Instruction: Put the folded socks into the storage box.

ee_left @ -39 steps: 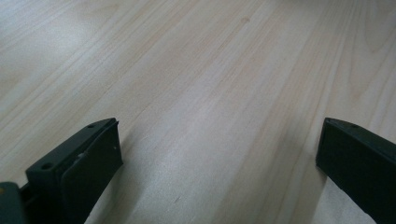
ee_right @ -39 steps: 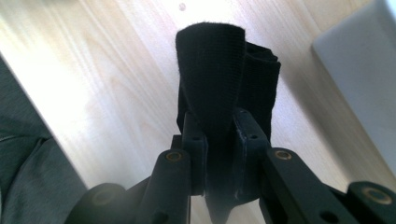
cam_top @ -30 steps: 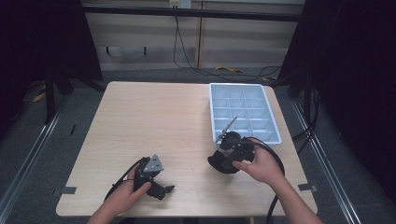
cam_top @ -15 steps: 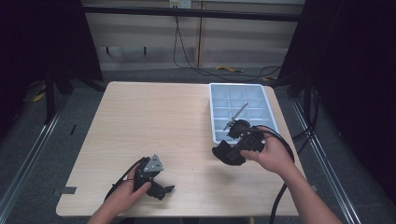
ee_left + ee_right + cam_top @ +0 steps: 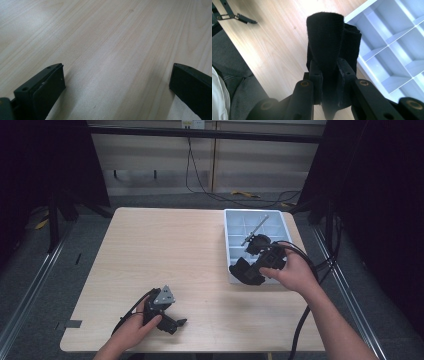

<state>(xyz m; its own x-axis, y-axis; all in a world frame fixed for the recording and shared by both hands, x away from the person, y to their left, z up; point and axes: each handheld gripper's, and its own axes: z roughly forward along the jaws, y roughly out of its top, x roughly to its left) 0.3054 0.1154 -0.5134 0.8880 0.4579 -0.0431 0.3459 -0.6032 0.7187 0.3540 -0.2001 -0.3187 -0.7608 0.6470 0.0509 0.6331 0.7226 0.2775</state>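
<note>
Right claw (image 5: 329,75) pinches black rolled cloth (image 5: 332,42); left claw (image 5: 115,85) gapes empty.

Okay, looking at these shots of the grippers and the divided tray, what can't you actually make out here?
- Black fabric piece in the right gripper: in the right gripper view the pinching jaws hide its lower end, so what it is cannot be told; in the high view it is too small.
- Tray: near compartments hidden behind the gripper and hand in the high view; cut off by the edge in the right gripper view.
- Left gripper: jaws cut off by the frame's bottom edge.
</note>
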